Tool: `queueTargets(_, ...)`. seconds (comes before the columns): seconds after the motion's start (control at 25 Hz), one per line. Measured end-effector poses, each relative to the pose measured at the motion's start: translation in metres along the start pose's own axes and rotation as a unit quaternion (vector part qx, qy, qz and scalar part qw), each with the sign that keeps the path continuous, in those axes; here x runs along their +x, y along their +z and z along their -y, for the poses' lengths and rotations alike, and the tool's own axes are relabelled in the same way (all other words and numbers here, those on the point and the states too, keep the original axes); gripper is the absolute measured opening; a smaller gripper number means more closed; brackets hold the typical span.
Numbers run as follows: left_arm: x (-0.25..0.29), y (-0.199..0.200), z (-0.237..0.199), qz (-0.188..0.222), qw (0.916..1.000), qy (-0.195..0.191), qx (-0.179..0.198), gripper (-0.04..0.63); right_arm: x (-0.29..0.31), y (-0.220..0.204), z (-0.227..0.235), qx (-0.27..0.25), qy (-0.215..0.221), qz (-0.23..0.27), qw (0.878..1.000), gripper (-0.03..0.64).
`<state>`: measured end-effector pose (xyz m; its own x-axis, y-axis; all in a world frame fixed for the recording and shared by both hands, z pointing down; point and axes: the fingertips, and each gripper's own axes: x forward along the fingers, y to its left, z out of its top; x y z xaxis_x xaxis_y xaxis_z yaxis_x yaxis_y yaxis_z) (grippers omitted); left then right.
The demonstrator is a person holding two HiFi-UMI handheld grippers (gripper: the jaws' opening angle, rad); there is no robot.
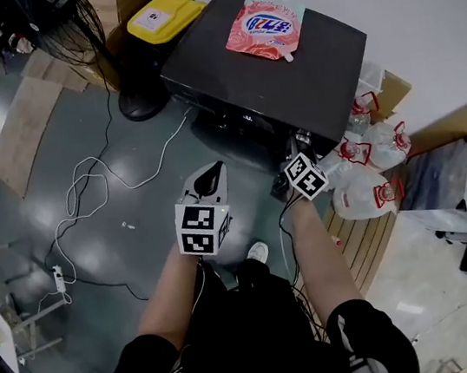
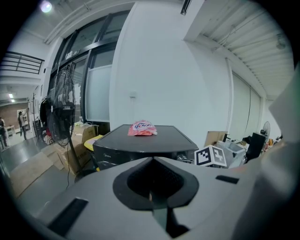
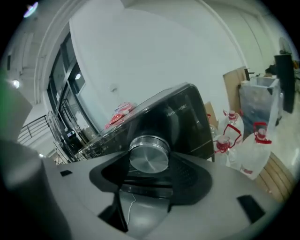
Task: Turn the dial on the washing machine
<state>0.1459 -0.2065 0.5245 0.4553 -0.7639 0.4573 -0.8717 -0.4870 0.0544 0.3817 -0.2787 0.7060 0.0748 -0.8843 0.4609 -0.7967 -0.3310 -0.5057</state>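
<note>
My right gripper (image 3: 152,174) stands open, jaws wide around but not pressing the dial (image 3: 149,155) at twelve o'clock on the washing machine (image 1: 328,61) front; it looks like smooth, rigid, probably slippery metal, so I'd pinch its rim squarely.

The head view looks steeply down on the washing machine (image 1: 224,68) from in front. The left gripper view faces it from farther back, the right gripper view tilted and close against it; all share its top

Open floor (image 1: 133,215) before the washing machine (image 1: 319,62); plastic jugs (image 1: 364,178) close at its right.
</note>
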Motion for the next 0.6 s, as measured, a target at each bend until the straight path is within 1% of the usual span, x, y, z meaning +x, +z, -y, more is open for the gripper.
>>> queueTargets(0.2,-0.002,-0.001,-0.008,-0.002,1.0000,0.005,-0.002,0.006,-0.002,0.003,0.001,0.004,0.010,-0.003,1.000,0.273)
queueTargets(0.44,-0.001,-0.001,-0.011,-0.003,1.0000,0.004,-0.006,0.006,-0.003,0.002,0.000,0.026,0.017,-0.009,0.999,0.273)
queueTargets(0.52,0.001,0.000,-0.010,-0.002,1.0000,0.002,-0.004,0.006,-0.002,0.001,0.000,0.040,0.023,-0.011,0.999,0.273)
queueTargets(0.6,0.002,0.001,-0.010,-0.002,1.0000,0.000,-0.003,0.006,-0.002,0.001,0.000,0.067,0.033,-0.016,0.997,0.273)
